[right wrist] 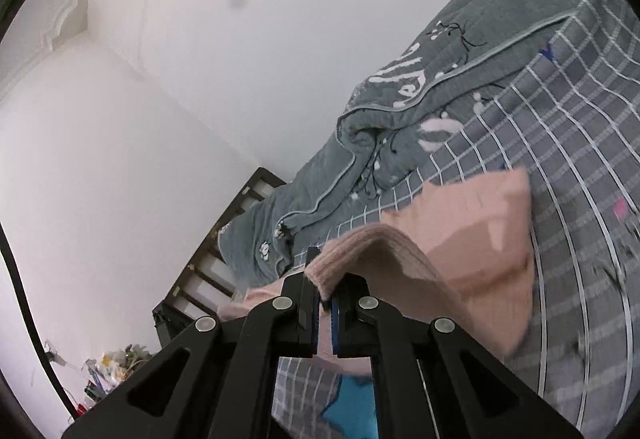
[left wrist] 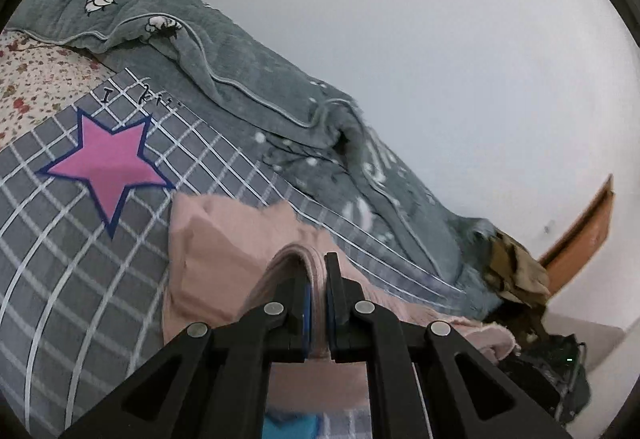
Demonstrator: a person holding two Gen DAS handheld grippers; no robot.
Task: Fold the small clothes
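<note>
Garment: a small pale pink knit garment [left wrist: 224,259] is held up over the grey checked bedsheet with a pink star [left wrist: 60,279].
Long axis: it stretches sideways between the two grippers, far edge drooping toward the sheet.
Left gripper [left wrist: 318,279]: black fingers with blue pads, clamped on a folded pink edge.
Right gripper [right wrist: 326,279]: clenched on the ribbed pink hem.
Pose: both point slightly downward across the bed toward the grey-green quilt [left wrist: 248,79].
Hidden: the garment's near part is covered by the grippers; its type is unclear, edges blurred.
</note>
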